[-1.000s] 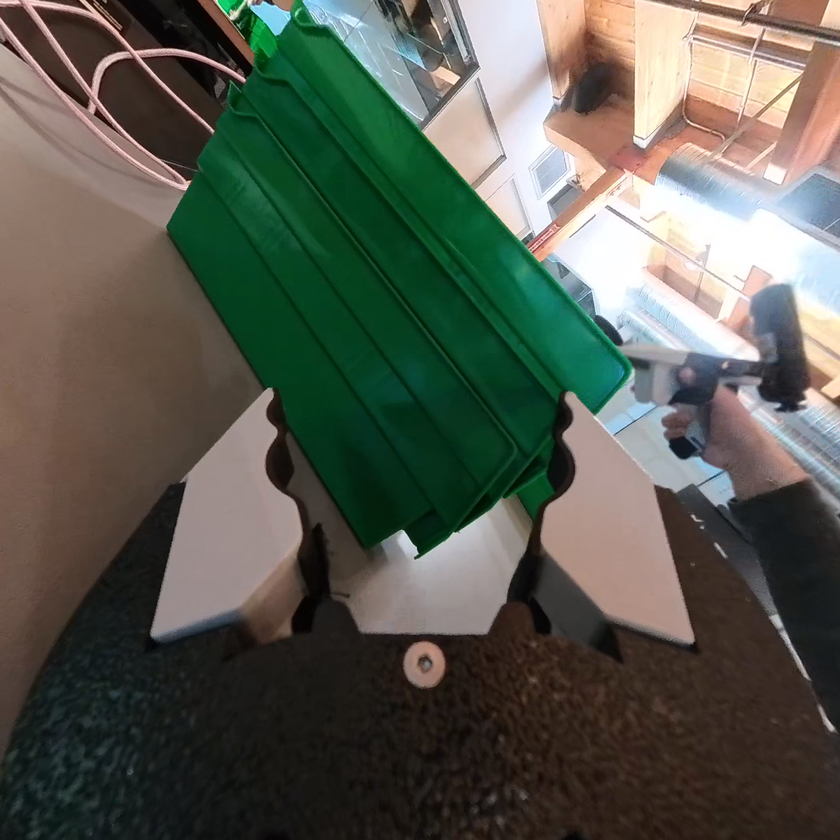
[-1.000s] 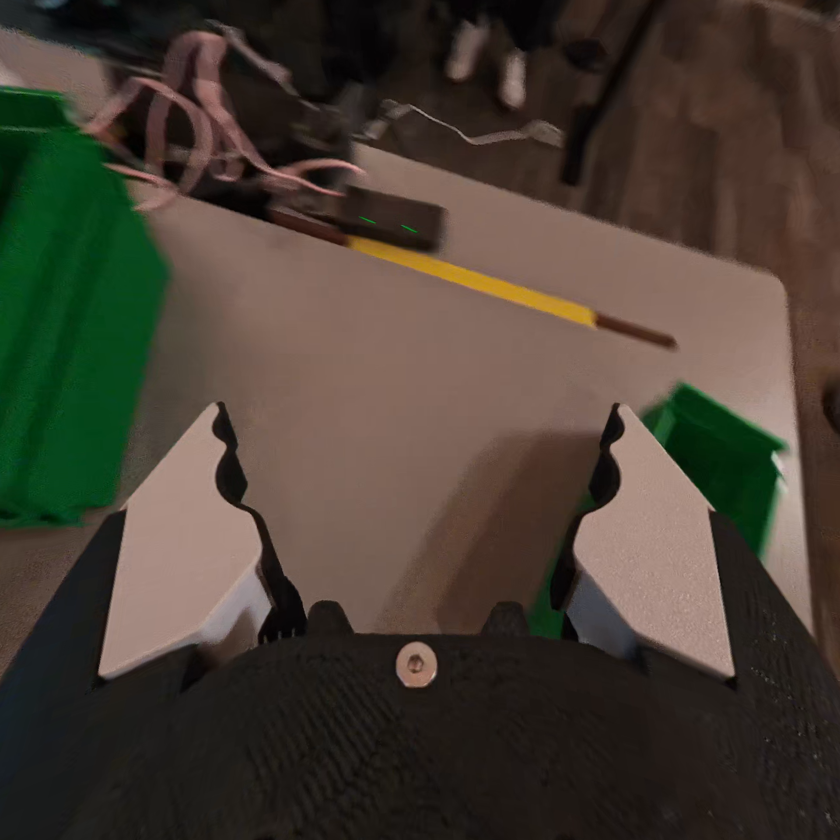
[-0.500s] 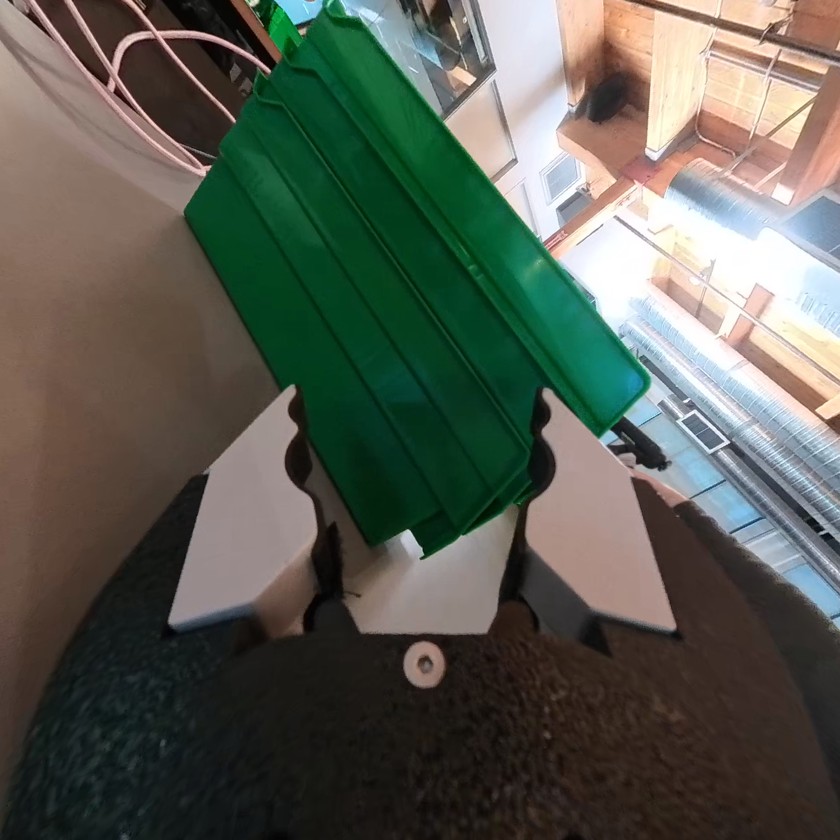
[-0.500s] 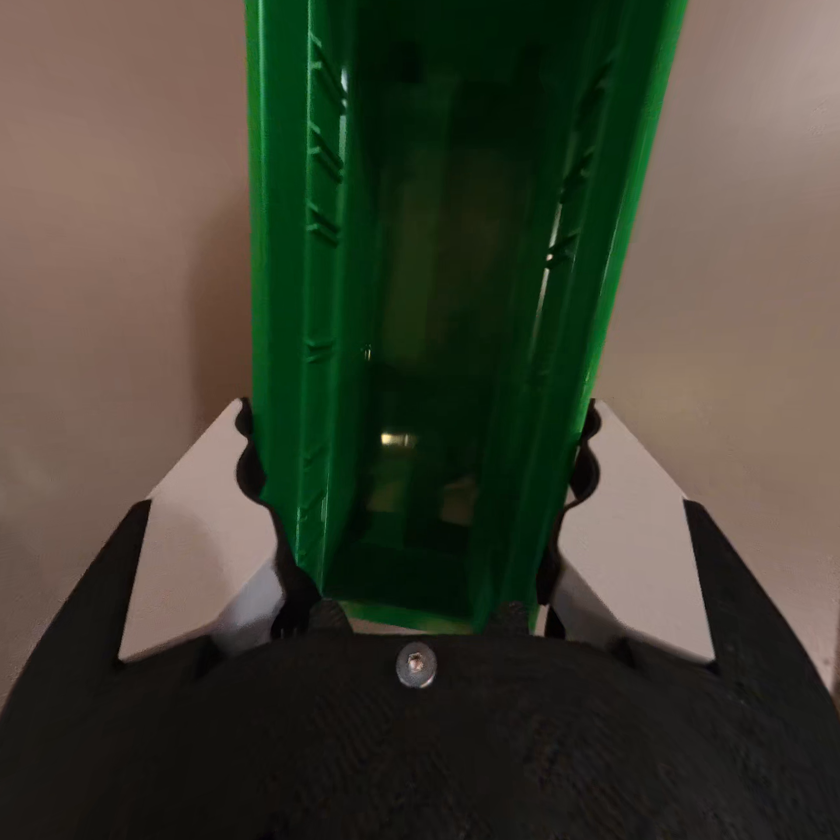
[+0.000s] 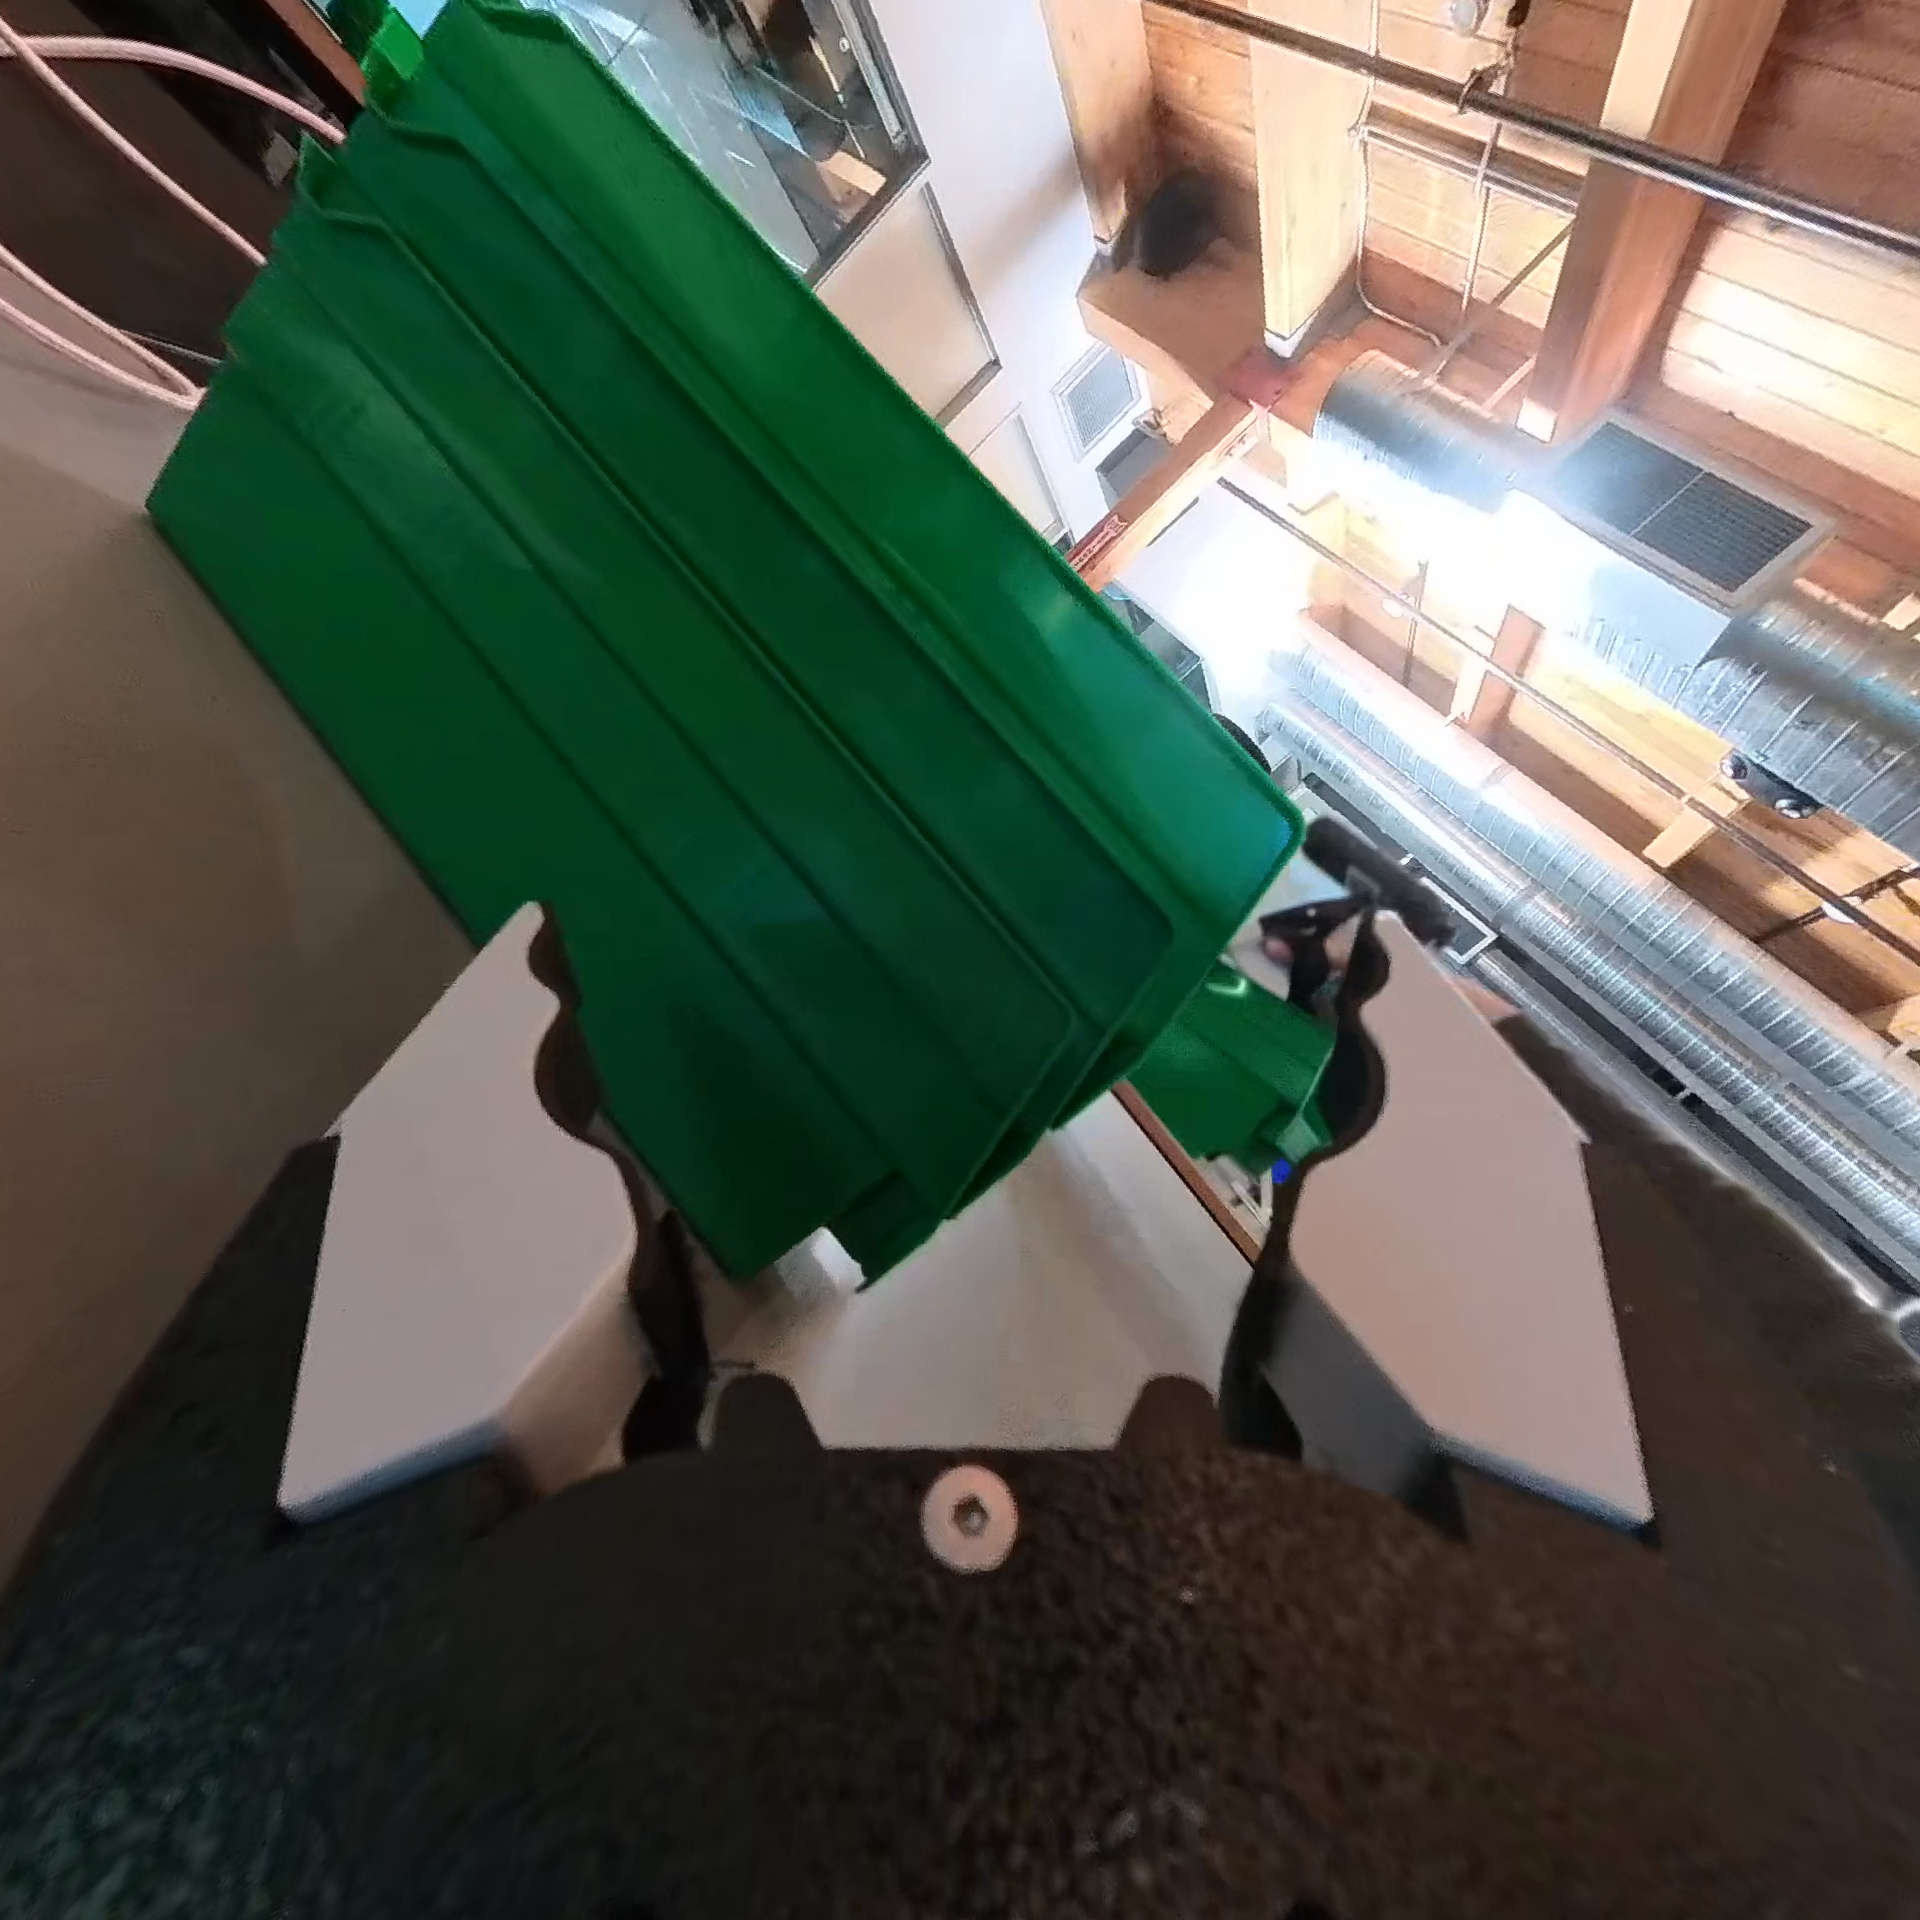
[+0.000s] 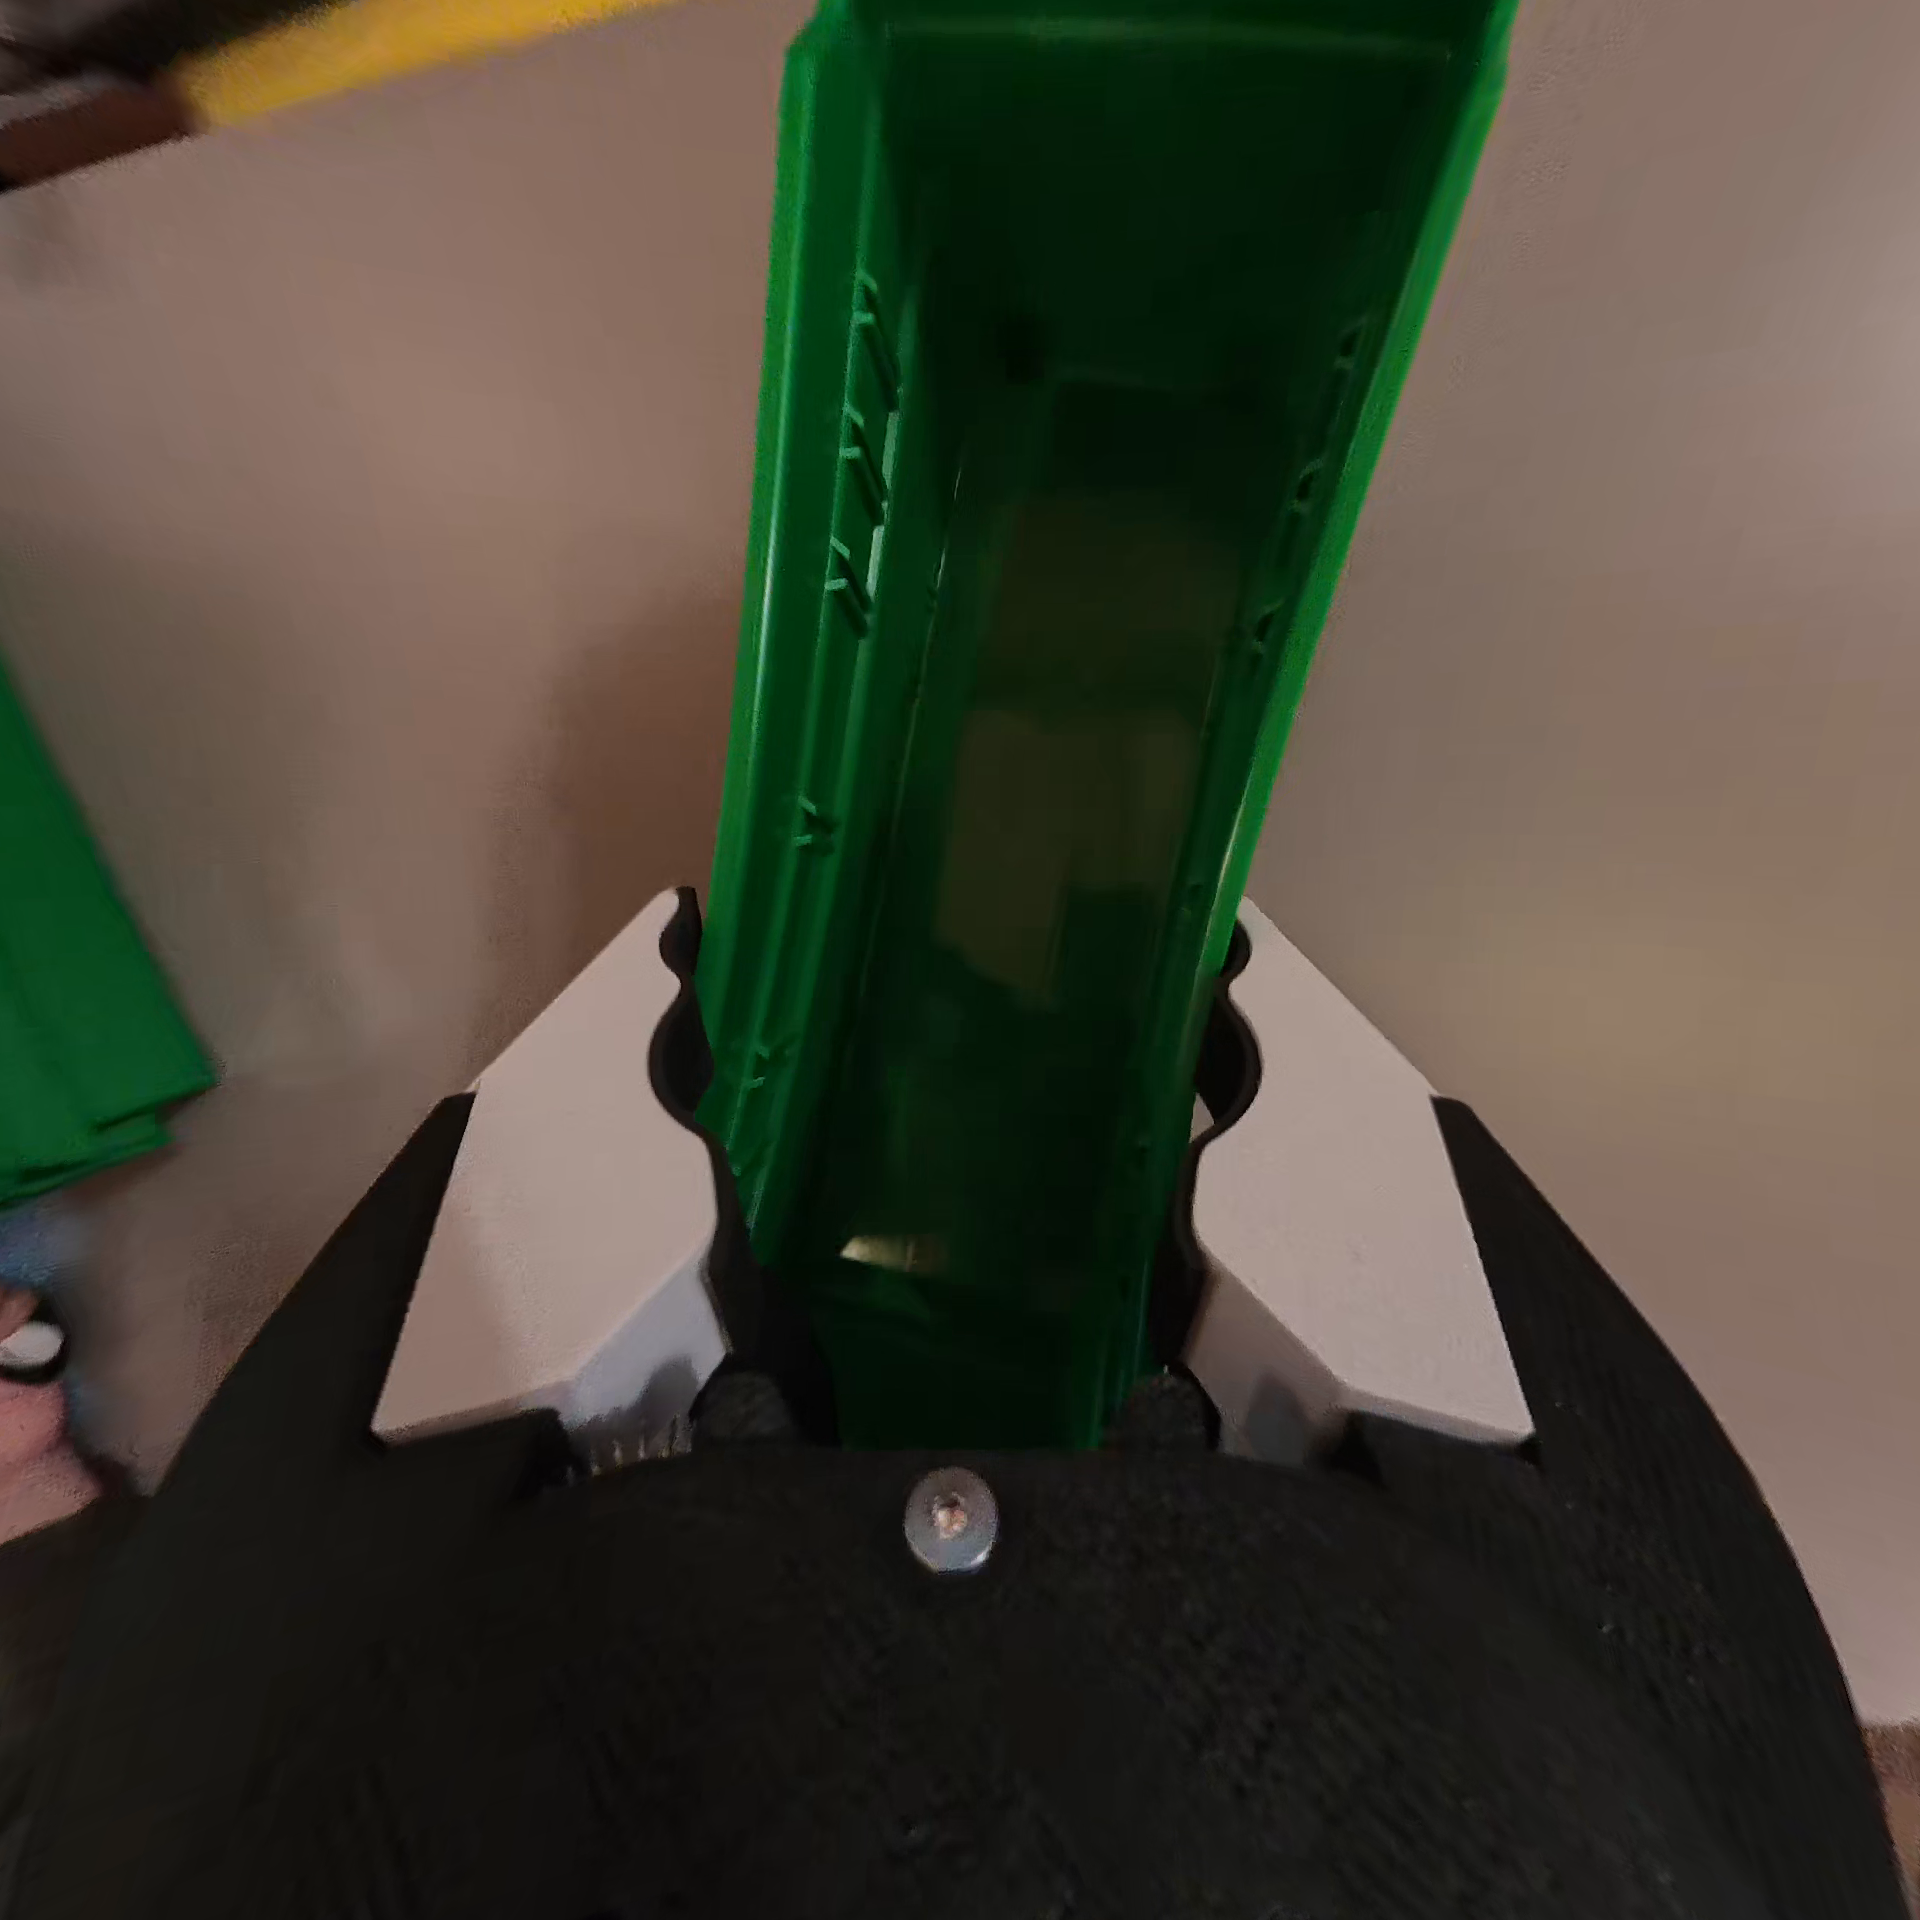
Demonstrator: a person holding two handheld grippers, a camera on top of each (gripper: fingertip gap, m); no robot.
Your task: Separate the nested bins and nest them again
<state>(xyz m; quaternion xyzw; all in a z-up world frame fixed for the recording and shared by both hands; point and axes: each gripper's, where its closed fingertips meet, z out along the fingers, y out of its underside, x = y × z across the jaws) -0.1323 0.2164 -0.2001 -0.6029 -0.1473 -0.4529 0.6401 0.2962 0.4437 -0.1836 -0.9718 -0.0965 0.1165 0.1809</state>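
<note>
Now, in our left wrist view, the bin stack (image 5: pixel 665 665) slants from upper left toward our spread, empty left gripper (image 5: pixel 956 1049). In our right wrist view, the right gripper (image 6: pixel 961 1049) clamps a single bin (image 6: pixel 1049 727), its long axis running straight up the frame, the stack at far left.

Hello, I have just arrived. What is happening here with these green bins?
A person works with two handheld grippers on a beige table. The right gripper is closed on the sides of one long green bin, separated from the others. The left gripper is open around the end of the nested green stack, without gripping it.
</note>
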